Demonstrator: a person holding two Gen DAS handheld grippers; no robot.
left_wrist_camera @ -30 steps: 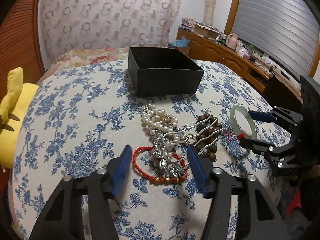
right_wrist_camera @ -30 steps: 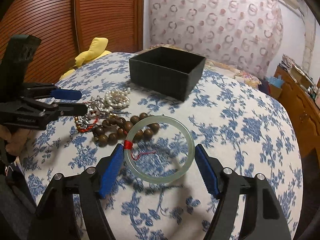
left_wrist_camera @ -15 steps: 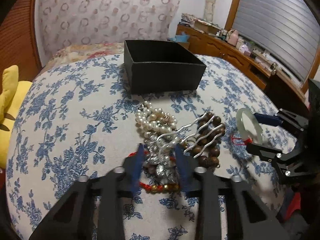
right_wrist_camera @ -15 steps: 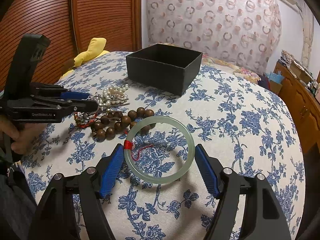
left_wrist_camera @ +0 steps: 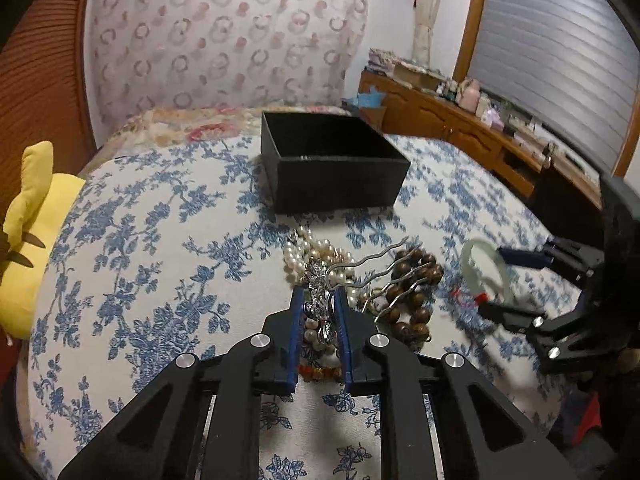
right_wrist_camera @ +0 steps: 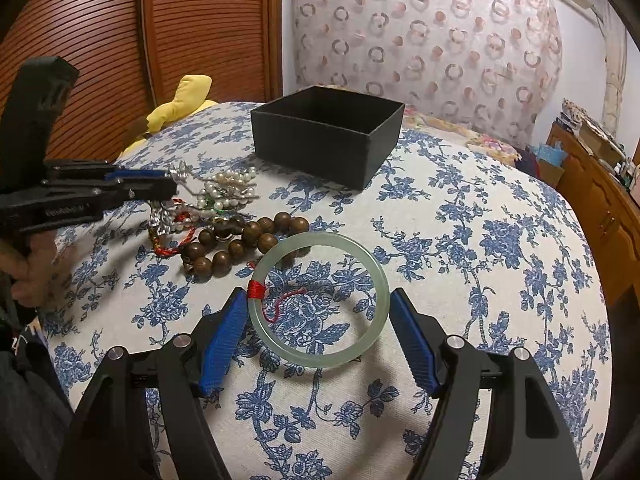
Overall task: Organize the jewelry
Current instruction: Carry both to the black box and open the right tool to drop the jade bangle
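My left gripper (left_wrist_camera: 318,304) is shut on the silver hair fork (left_wrist_camera: 376,264), holding its ornate head above the jewelry pile; it also shows in the right wrist view (right_wrist_camera: 160,184). Under it lie a pearl strand (left_wrist_camera: 316,250), a red cord bracelet (right_wrist_camera: 172,246) and a brown wooden bead bracelet (right_wrist_camera: 240,242). My right gripper (right_wrist_camera: 318,330) is open with a finger on each side of the pale green jade bangle (right_wrist_camera: 320,300), which lies on the cloth with a red thread tied on. The empty black box (left_wrist_camera: 332,160) stands behind the pile.
A blue floral cloth (right_wrist_camera: 480,240) covers the round table. A yellow plush toy (left_wrist_camera: 28,224) sits at the left edge. A wooden sideboard (left_wrist_camera: 460,116) with clutter runs along the right wall.
My left gripper has closed from wide open onto the hair fork's head and lifted it. My right gripper has stayed open around the bangle and lowered slightly.
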